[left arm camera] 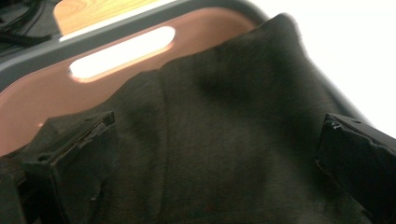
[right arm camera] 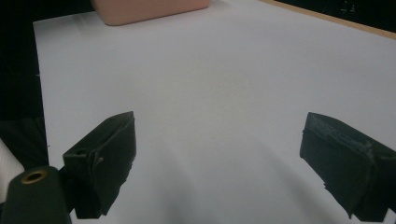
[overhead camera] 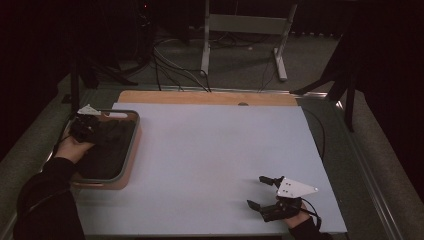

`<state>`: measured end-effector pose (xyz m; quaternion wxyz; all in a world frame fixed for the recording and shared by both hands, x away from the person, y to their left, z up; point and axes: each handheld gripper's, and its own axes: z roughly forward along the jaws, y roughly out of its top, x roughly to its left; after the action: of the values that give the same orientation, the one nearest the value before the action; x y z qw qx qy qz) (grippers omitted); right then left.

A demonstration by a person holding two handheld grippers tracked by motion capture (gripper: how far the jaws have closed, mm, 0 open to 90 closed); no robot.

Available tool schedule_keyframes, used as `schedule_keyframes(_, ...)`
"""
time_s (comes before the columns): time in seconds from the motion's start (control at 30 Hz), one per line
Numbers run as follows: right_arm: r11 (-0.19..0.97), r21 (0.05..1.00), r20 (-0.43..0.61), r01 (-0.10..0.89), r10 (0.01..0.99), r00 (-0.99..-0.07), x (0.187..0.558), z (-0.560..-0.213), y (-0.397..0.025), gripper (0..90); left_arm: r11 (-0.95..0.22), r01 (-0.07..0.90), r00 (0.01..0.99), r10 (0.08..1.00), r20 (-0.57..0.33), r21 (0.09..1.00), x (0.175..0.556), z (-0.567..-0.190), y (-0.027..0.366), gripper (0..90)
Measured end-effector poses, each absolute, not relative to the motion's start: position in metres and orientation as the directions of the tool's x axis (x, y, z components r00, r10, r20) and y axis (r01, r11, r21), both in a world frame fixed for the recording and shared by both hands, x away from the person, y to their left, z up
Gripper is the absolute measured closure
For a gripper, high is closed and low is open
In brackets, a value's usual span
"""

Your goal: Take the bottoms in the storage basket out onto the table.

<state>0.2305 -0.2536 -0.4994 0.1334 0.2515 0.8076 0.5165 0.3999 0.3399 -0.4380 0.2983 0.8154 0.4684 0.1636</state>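
Observation:
A dark cloth [overhead camera: 107,147] lies bunched in a pink tray with a grey rim [overhead camera: 134,135] at the table's left edge. My left gripper [overhead camera: 92,129] hovers over the tray's far end. In the left gripper view it [left arm camera: 219,144] stands open, its jaws wide apart just above the dark cloth [left arm camera: 215,121], and the tray's pink wall [left arm camera: 42,93] with a handle slot rises behind. My right gripper [overhead camera: 256,191] rests low at the front right of the table, open. In the right gripper view it [right arm camera: 219,158] has nothing but the white table top [right arm camera: 210,79] between its jaws.
The white sheet [overhead camera: 215,150] covers most of the table, with a wooden strip [overhead camera: 205,97] along the far edge. Beyond the table stand a metal frame [overhead camera: 245,30] and floor cables [overhead camera: 175,70]. The tray's pink corner [right arm camera: 149,9] shows far off in the right gripper view.

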Motion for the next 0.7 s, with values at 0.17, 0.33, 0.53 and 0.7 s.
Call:
schedule_keyframes(0.17,0.348,0.898,0.043,0.269,0.538,-0.842,0.23,-0.5,-0.252,11.1,-0.37,0.707,0.459,0.889,0.008,0.603,0.405,-0.451,0.342,0.3)
schedule_keyframes(0.33,0.344,0.898,0.05,0.273,0.539,-0.841,0.231,-0.5,-0.253,11.1,-0.37,0.735,0.449,0.893,0.001,0.569,0.407,-0.465,0.344,0.3)
schedule_keyframes(0.53,0.346,0.898,0.046,0.27,0.537,-0.842,0.23,-0.5,-0.252,11.1,-0.357,0.769,0.436,0.9,-0.026,0.53,0.412,-0.476,0.344,0.2)
schedule_keyframes(0.7,0.344,0.9,0.048,0.269,0.536,-0.843,0.23,-0.5,-0.252,11.1,-0.394,0.793,0.431,0.902,0.029,0.465,0.417,-0.484,0.335,0.1)
